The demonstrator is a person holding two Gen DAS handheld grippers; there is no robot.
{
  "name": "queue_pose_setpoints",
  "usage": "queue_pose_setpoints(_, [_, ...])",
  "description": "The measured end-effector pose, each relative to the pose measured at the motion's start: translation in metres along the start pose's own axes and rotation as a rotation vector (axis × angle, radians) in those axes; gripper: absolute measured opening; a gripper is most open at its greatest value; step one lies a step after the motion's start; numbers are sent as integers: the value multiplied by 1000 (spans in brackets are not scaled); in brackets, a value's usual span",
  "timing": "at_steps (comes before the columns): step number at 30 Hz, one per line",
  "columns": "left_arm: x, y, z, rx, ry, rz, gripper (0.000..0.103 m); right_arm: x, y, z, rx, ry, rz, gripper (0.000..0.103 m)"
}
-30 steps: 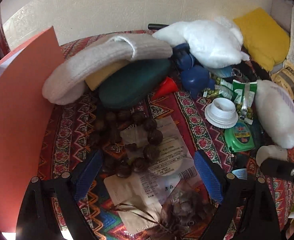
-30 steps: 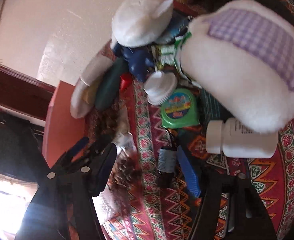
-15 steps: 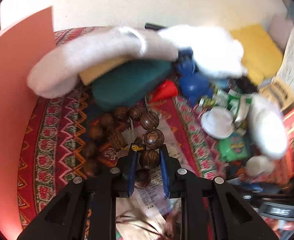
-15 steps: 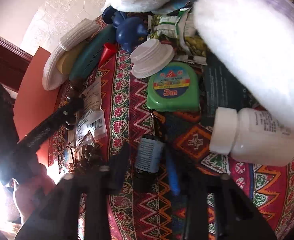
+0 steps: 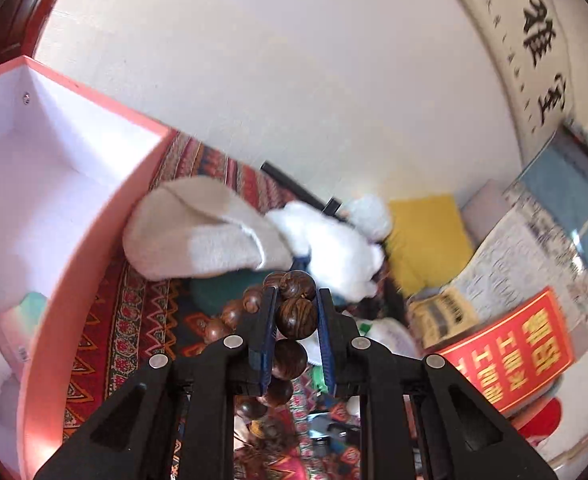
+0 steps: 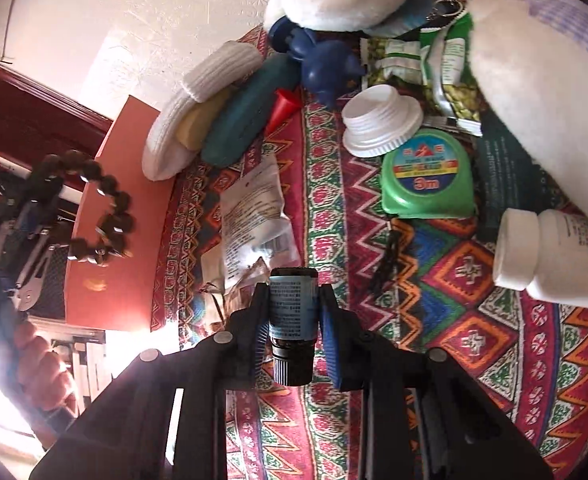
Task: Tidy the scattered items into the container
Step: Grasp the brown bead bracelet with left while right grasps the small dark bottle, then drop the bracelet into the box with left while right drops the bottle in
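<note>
Bead bracelet (image 5: 296,316) lifted off cloth, small bottle (image 6: 292,312) now clamped

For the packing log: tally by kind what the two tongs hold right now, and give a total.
Wooden bead bracelet, clamped in the left tongs: 1
Small dark bottle with a blue label, clamped in the right tongs: 1
Total: 2

glossy grained wooden beads (image 5: 295,317); fluffy plush toy (image 5: 333,252); matt woven patterned cloth (image 6: 473,320); smooth plastic bottle (image 6: 553,258).
</note>
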State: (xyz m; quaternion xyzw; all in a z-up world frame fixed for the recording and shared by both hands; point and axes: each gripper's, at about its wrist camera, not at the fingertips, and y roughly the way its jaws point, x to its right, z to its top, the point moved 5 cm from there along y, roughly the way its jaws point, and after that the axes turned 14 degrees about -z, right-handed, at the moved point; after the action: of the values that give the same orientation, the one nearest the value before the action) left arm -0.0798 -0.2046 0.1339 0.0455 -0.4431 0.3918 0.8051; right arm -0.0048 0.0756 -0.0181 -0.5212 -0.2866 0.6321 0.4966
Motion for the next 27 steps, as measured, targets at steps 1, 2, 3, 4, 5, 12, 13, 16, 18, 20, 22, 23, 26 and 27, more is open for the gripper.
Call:
queue_pose_setpoints(1, [2, -11, 7, 29, -4, -10, 15, -4, 1, 0, 1, -1, 2, 23])
queue_pose_setpoints(2, [3, -23, 13, 57, -10, -23, 15, -8, 3, 2, 1, -1, 5, 23])
queue_pose_setpoints(3, [4, -36, 20, 88, -17, -36, 15, -12, 4, 2, 1, 0, 8, 23])
queue_pose_setpoints(4, [3, -50, 27, 123, -22, -41, 15, -13, 4, 1, 1, 0, 12, 23])
queue_pose_setpoints(5, [2, -65, 34, 159, -24, -42, 15, -14, 4, -1, 0, -1, 16, 23])
queue_pose_setpoints(12, [-28, -161, 68, 339, -25, 96, 15, -34, 6, -5, 0, -27, 32, 23])
queue_pose_setpoints(13, [-37, -168, 68, 332, -21, 192, 16, -39, 6, -6, -1, -33, 35, 23])
queue_pose_setpoints(16, [-62, -185, 67, 355, -50, 352, 49, -53, 3, -9, 10, -58, 40, 23])
queue_pose_setpoints(18, [-68, -197, 68, 376, -70, 328, 65, -69, -6, -10, 38, -84, 56, 23])
queue_pose_setpoints(20, [-70, -211, 69, 395, -60, 355, 66, -87, -20, -10, 76, -118, 75, 23])
queue_pose_setpoints(22, [-74, -226, 70, 421, -63, 392, 69, -114, -38, -8, 132, -167, 95, 23])
queue_pose_setpoints(23, [-78, -234, 71, 432, -72, 401, 73, -130, -47, -6, 162, -195, 108, 23])
queue_pose_setpoints(26, [-89, -249, 70, 452, -108, 407, 74, -182, -71, -1, 238, -269, 157, 23])
queue_pose_setpoints(27, [-93, -252, 69, 452, -115, 412, 74, -202, -78, 1, 255, -294, 181, 23])
